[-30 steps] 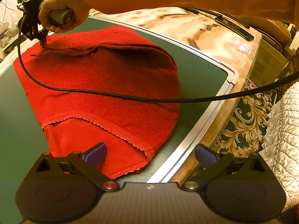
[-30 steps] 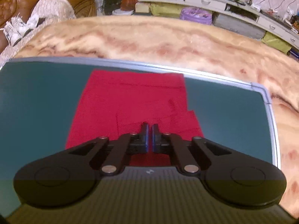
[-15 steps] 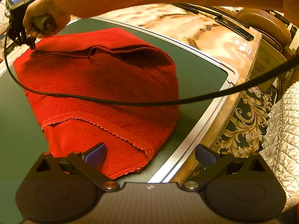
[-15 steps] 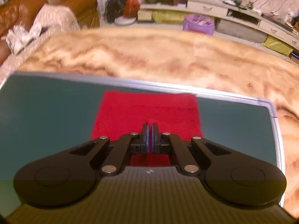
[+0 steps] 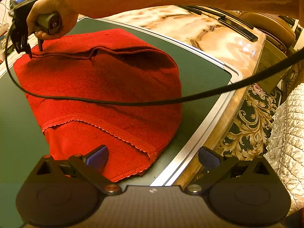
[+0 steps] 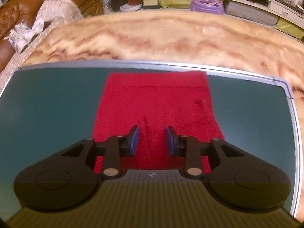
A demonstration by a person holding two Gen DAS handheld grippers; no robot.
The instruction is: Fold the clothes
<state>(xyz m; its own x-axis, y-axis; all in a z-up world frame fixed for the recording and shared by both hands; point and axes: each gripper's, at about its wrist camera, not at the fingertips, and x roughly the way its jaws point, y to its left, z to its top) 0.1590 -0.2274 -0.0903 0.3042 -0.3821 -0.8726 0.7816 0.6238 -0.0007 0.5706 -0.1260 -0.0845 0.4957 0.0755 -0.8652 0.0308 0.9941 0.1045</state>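
Left gripper (image 5: 153,156) has its blue pads spread wide, gripping nothing, hovering over the near corner of the folded red knit garment (image 5: 106,87). Right gripper (image 6: 152,141) is released too, jaws parted a fair bit, nothing between them, sitting just above the far edge of the same garment (image 6: 155,104). A black cable (image 5: 171,100) drapes across it. The garment lies on a dark green mat with a silver rim (image 6: 47,104), on a marbled beige tabletop (image 6: 161,38). Brown leather sofa (image 6: 22,15) behind.
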